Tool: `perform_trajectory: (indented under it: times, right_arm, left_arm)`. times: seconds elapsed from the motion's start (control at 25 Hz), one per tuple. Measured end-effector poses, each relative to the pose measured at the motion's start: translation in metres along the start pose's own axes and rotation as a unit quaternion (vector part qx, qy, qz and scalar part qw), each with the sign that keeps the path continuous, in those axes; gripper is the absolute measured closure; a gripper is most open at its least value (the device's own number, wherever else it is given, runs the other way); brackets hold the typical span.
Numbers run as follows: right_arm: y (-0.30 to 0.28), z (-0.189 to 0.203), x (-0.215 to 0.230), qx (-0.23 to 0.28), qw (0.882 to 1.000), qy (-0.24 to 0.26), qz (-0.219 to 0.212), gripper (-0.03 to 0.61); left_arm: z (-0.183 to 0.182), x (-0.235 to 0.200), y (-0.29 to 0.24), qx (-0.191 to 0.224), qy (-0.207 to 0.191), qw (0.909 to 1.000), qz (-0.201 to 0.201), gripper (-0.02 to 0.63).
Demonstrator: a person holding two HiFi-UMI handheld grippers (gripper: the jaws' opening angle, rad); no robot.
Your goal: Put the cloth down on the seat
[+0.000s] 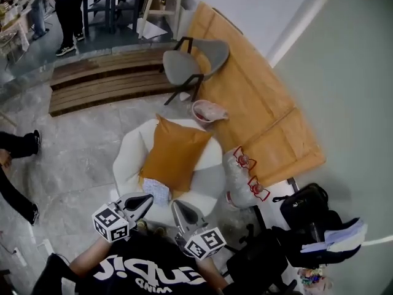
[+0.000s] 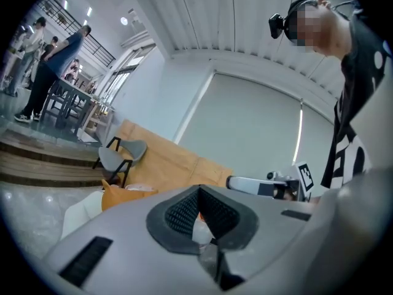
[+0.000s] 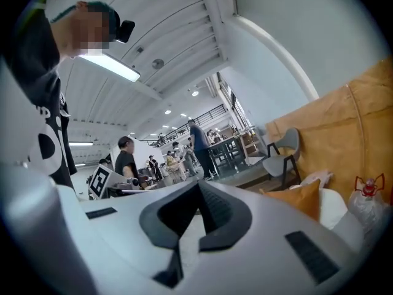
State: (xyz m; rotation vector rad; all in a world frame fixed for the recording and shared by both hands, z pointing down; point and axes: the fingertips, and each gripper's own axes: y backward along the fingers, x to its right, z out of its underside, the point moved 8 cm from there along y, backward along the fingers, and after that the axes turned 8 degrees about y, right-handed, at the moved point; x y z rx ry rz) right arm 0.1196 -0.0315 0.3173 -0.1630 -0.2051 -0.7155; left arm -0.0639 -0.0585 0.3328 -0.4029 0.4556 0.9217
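The cloth (image 1: 156,193) is seen clamped in the left tongs (image 1: 147,199) over the white seat (image 1: 132,155), lower centre; the right tongs (image 1: 177,205) are pressed together, empty.

The left gripper (image 1: 145,201) and right gripper (image 1: 178,206) are pale grey, with black ribbed pads (image 2: 181,212) inside the jaws and black-and-white square markers on their cubes. At the left jaws is a white cloth (image 1: 155,193), faintly patterned. Just beyond the jaws, a white armchair (image 1: 129,158) carries a mustard-orange cushion (image 1: 175,152). Farther ahead of the jaws are a grey chair (image 1: 199,57) on black legs, tan cardboard (image 1: 258,103) and a grey marbled floor (image 1: 80,146).
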Motion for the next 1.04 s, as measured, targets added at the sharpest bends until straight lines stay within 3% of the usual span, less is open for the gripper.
perform_trajectory:
  times: [0.36, 1.04]
  right_arm:
    - [-0.008, 0.000, -0.009, -0.004, 1.000, 0.014, -0.024, 0.560]
    - [-0.008, -0.001, -0.004, -0.012, 0.999, 0.009, -0.032, 0.560]
  left_arm:
    - [-0.008, 0.002, 0.008, 0.017, -0.008, 0.9998, -0.005, 0.607]
    - [-0.003, 0.003, 0.009, 0.007, -0.005, 0.9998, -0.015, 0.608]
